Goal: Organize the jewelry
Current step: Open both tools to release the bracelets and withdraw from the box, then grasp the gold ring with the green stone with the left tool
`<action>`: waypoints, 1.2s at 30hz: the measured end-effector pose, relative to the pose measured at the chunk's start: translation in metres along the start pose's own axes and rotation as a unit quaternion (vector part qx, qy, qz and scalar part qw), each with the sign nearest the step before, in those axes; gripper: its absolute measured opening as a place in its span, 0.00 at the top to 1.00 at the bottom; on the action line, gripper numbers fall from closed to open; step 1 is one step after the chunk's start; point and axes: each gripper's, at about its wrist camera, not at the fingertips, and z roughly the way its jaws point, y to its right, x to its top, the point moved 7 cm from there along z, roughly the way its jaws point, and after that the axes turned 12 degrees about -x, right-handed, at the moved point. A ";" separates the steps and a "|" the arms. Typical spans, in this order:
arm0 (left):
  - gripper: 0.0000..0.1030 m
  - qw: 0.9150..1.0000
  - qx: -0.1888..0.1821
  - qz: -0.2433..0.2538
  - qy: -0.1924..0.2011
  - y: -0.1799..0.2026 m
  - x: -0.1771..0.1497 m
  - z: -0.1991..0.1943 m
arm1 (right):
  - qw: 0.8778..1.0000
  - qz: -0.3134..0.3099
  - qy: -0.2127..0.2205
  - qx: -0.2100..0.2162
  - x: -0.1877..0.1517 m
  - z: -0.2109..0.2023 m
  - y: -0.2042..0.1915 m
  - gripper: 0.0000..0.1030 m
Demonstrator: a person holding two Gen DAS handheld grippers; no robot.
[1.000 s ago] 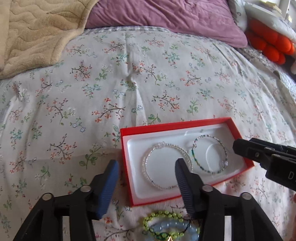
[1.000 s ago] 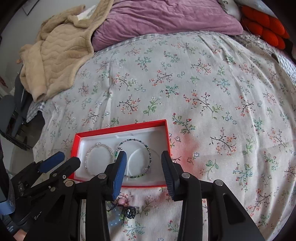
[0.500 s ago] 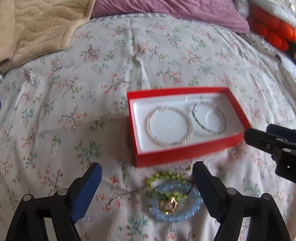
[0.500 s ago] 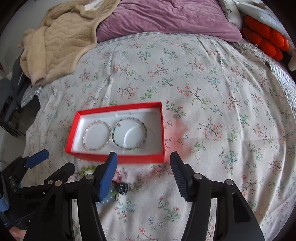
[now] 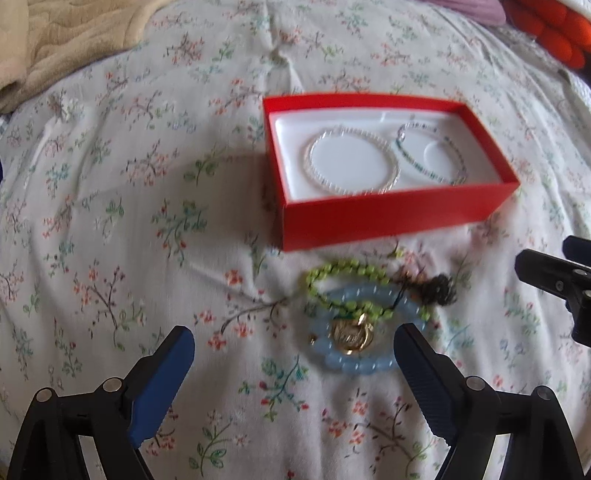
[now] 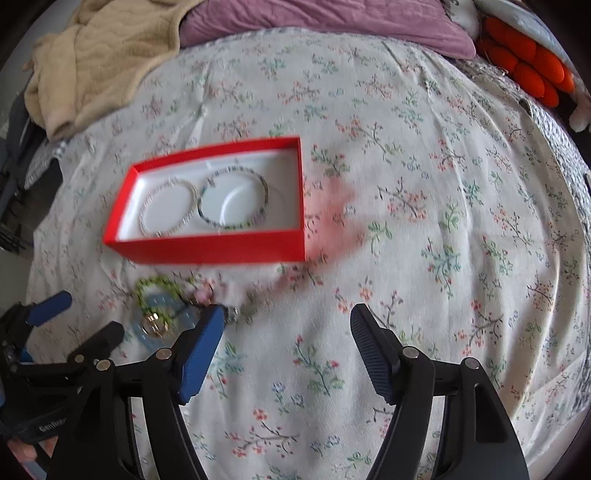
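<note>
A red box (image 5: 388, 218) with a white insert holds a clear bead bracelet (image 5: 308, 162) and a dark green bead bracelet (image 5: 417, 169). In front of it on the bedspread lies a pile: a lime bead bracelet (image 5: 347, 266), a pale blue bead bracelet (image 5: 369, 363), a gold pendant (image 5: 351, 334) and a dark tangled piece (image 5: 436, 288). My left gripper (image 5: 293, 332) hovers over the pile, jaws opening, pads touching nothing. My right gripper (image 6: 287, 314) is just right of the pile (image 6: 159, 295), jaws opening, with only bedspread between them. The box (image 6: 207, 247) lies ahead to its left.
A floral bedspread (image 6: 424, 221) covers the bed. A beige blanket (image 6: 92, 62), a purple pillow (image 6: 332, 18) and an orange plush (image 6: 528, 66) lie at the far end. The bed's left edge drops to dark furniture (image 6: 18, 184).
Both grippers have drawn back from the box toward the near side and tilted further down. Both pairs of jaws have spread much wider. The loose pile has come fully into view.
</note>
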 end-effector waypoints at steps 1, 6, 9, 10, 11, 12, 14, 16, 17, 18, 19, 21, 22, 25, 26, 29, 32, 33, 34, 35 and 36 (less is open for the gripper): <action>0.12 1.000 -0.002 -0.002 -0.004 -0.002 -0.003 0.002 | 1.000 -0.003 -0.003 -0.004 -0.002 0.001 0.000 0.27; 0.12 1.000 -0.008 -0.011 -0.018 -0.010 -0.013 0.008 | 0.999 -0.027 -0.024 -0.023 -0.016 0.012 0.001 0.25; 0.12 1.000 -0.006 -0.010 -0.018 -0.015 -0.017 0.009 | 0.999 -0.034 -0.033 -0.028 -0.024 0.018 0.004 0.25; 0.12 1.000 -0.007 -0.008 -0.018 -0.015 -0.019 0.009 | 0.998 -0.035 -0.035 -0.029 -0.026 0.020 0.006 0.25; 0.12 1.000 -0.008 -0.006 -0.019 -0.016 -0.020 0.009 | 0.998 -0.036 -0.036 -0.029 -0.027 0.021 0.007 0.25; 0.12 1.000 -0.009 -0.004 -0.019 -0.016 -0.021 0.009 | 0.998 -0.037 -0.038 -0.030 -0.029 0.023 0.010 0.25; 0.12 1.000 -0.011 0.003 -0.019 -0.016 -0.023 0.010 | 0.998 -0.037 -0.041 -0.032 -0.031 0.026 0.014 0.25; 0.12 1.000 -0.015 0.008 -0.019 -0.017 -0.026 0.010 | 0.998 -0.038 -0.044 -0.034 -0.033 0.030 0.019 0.25; 0.12 1.000 -0.017 0.009 -0.020 -0.018 -0.027 0.010 | 0.998 -0.039 -0.046 -0.035 -0.034 0.031 0.022 0.25; 0.12 1.000 -0.020 0.009 -0.020 -0.019 -0.028 0.010 | 0.997 -0.040 -0.048 -0.036 -0.035 0.032 0.023 0.25; 0.12 0.999 -0.025 0.006 -0.019 -0.021 -0.028 0.009 | 0.997 -0.043 -0.050 -0.037 -0.037 0.033 0.025 0.25; 0.12 0.999 -0.033 -0.005 -0.010 -0.026 -0.027 0.006 | 0.997 -0.047 -0.055 -0.042 -0.039 0.036 0.029 0.25; 0.12 0.999 -0.037 -0.012 -0.006 -0.029 -0.026 0.004 | 0.996 -0.048 -0.055 -0.044 -0.039 0.038 0.030 0.25; 0.15 0.997 -0.067 -0.042 0.009 -0.036 -0.022 -0.002 | 0.996 -0.047 -0.056 -0.045 -0.040 0.039 0.037 0.25; 0.20 0.995 -0.083 -0.054 0.013 -0.038 -0.020 -0.003 | 0.996 -0.046 -0.055 -0.045 -0.040 0.038 0.038 0.25; 0.31 0.990 -0.115 -0.073 0.016 -0.035 -0.017 -0.003 | 0.997 -0.047 -0.053 -0.043 -0.040 0.038 0.041 0.25; 0.57 0.988 -0.135 -0.076 0.014 -0.025 -0.015 0.003 | 0.996 -0.050 -0.055 -0.043 -0.038 0.038 0.042 0.25; 0.60 0.987 -0.139 -0.074 0.013 -0.020 -0.013 0.005 | 0.996 -0.053 -0.056 -0.042 -0.036 0.039 0.039 0.25; 0.62 0.987 -0.143 -0.071 0.012 -0.017 -0.013 0.007 | 0.996 -0.055 -0.056 -0.041 -0.033 0.041 0.037 0.25; 0.65 0.987 -0.149 -0.066 0.012 -0.010 -0.011 0.009 | 0.996 -0.058 -0.056 -0.041 -0.033 0.041 0.036 0.25; 0.68 0.986 -0.152 -0.062 0.012 -0.008 -0.010 0.010 | 0.996 -0.060 -0.055 -0.041 -0.031 0.040 0.033 0.25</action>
